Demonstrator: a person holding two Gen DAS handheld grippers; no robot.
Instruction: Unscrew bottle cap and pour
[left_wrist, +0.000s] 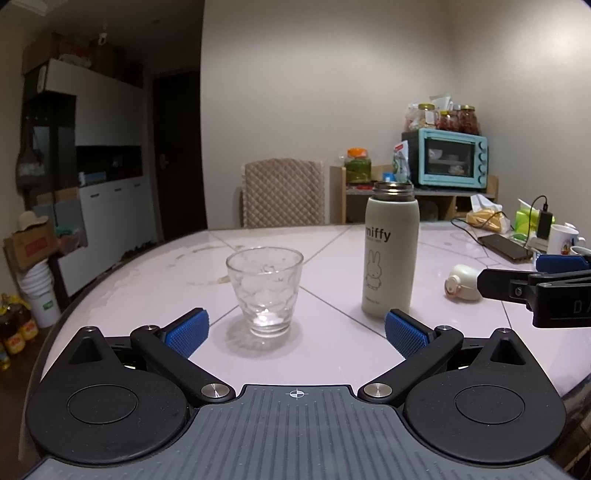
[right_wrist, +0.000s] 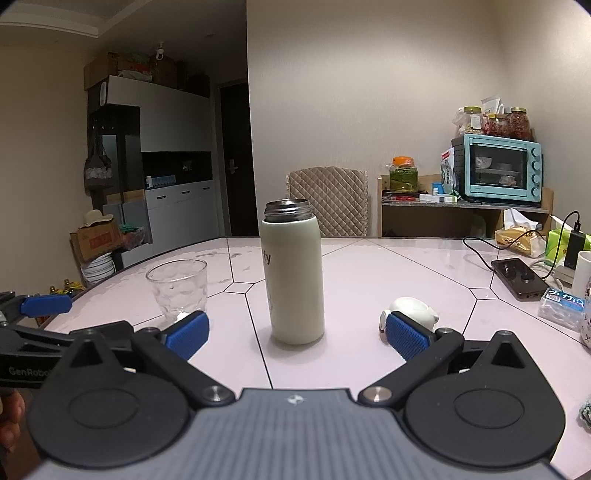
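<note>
both grippers hung released, holding nothing. the bottle (right_wrist: 294, 273) stood upright and uncapped on the table (right_wrist: 388, 266), long axis vertical, squarely between the spread fingers of the right gripper (right_wrist: 297, 330), which looked nearer to it. left of the bottle sat the glass (left_wrist: 264, 291), ahead of the left gripper (left_wrist: 297, 328). right of the bottle lay the cap (left_wrist: 464, 283).

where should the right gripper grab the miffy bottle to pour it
Probably the mid-body of the bottle, approached level from the near side where the right gripper already faces it. It stands upright, cap off, with straight smooth walls; the threaded steel neck is narrower and must stay free to pour into the glass.
</note>
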